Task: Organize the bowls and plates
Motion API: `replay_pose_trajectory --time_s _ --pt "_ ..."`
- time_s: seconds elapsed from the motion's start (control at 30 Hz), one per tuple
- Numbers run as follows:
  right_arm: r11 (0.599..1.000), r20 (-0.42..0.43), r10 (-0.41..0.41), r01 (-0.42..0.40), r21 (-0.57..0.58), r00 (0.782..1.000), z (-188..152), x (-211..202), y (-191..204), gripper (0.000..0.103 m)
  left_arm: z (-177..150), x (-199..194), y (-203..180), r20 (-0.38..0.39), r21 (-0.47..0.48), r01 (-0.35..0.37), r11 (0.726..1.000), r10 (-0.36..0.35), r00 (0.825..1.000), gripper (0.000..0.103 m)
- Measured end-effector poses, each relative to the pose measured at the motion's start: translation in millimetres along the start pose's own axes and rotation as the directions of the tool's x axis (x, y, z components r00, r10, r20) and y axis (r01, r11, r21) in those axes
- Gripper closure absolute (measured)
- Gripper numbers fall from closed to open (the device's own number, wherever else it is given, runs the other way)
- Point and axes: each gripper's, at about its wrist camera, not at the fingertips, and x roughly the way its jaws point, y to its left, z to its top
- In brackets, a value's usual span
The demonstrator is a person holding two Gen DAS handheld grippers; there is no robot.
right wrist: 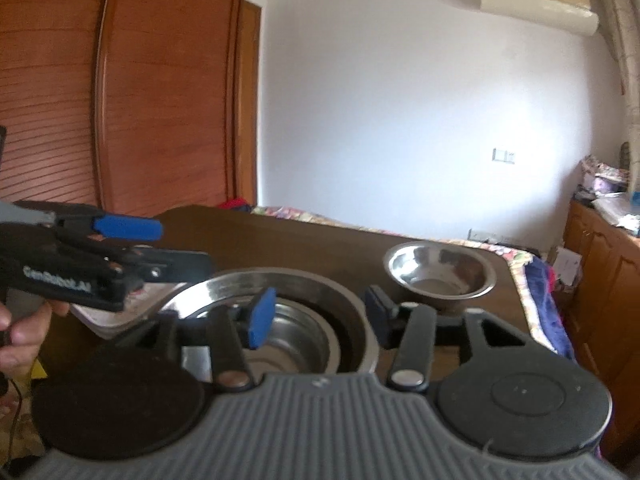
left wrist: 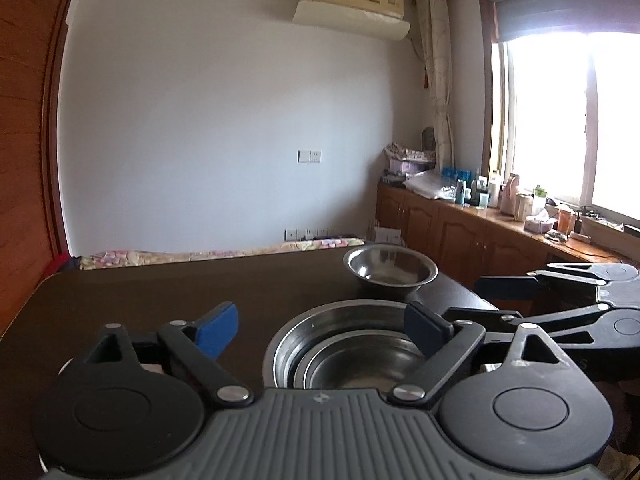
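Note:
A large steel bowl (left wrist: pixel 332 320) sits on the dark table (left wrist: pixel 160 292) with smaller steel bowls (left wrist: pixel 360 364) nested inside it. A single steel bowl (left wrist: pixel 391 270) stands apart behind it near the table's far right corner. My left gripper (left wrist: pixel 320 330) is open and empty, hovering above the near side of the nested stack. My right gripper (right wrist: pixel 320 314) is open and empty over the stack's (right wrist: pixel 288 304) right rim; the single bowl (right wrist: pixel 440 270) lies beyond it. The left gripper (right wrist: pixel 132 240) shows at the left in the right wrist view, above white plates (right wrist: pixel 116 316).
A wooden wardrobe (right wrist: pixel 120 100) stands at the left. A bed with a floral cover (left wrist: pixel 220 254) lies behind the table. A wooden cabinet (left wrist: pixel 460 232) with bottles runs under the window at the right.

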Motion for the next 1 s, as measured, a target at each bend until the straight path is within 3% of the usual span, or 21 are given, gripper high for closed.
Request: replay_pose_trajectory --time_s 0.2,0.3,0.37,0.43,0.77,1.0 --pt "0.998 0.03 -0.056 0.056 0.008 0.998 -12 -11 -1 0.041 -6 -4 -5 0.025 -0.023 0.003 1.0 -0.003 1.0 0.0" --pt "0.996 0.055 -0.088 0.088 0.005 0.995 -17 -17 -2 0.026 -5 -4 -5 0.028 -0.03 0.005 1.0 -0.005 1.0 0.0" --pt "0.996 0.07 -0.094 0.093 0.012 0.993 -19 -20 -4 0.007 -3 -4 -7 0.035 -0.023 -0.004 1.0 0.004 0.999 0.0" --pt "0.995 0.089 -0.095 0.093 0.025 0.992 -20 -24 -7 0.0 -1 -4 -8 0.047 -0.022 -0.011 1.0 0.012 0.999 0.0" --pt "0.99 0.114 -0.14 0.137 0.033 0.984 -18 -23 -26 0.0 12 7 -16 0.054 -0.002 -0.001 1.0 0.001 0.999 0.0" --pt "0.991 0.129 -0.129 0.124 0.05 0.983 -13 -17 -44 0.0 20 22 -20 0.041 0.035 -0.007 0.999 0.005 0.999 0.0"
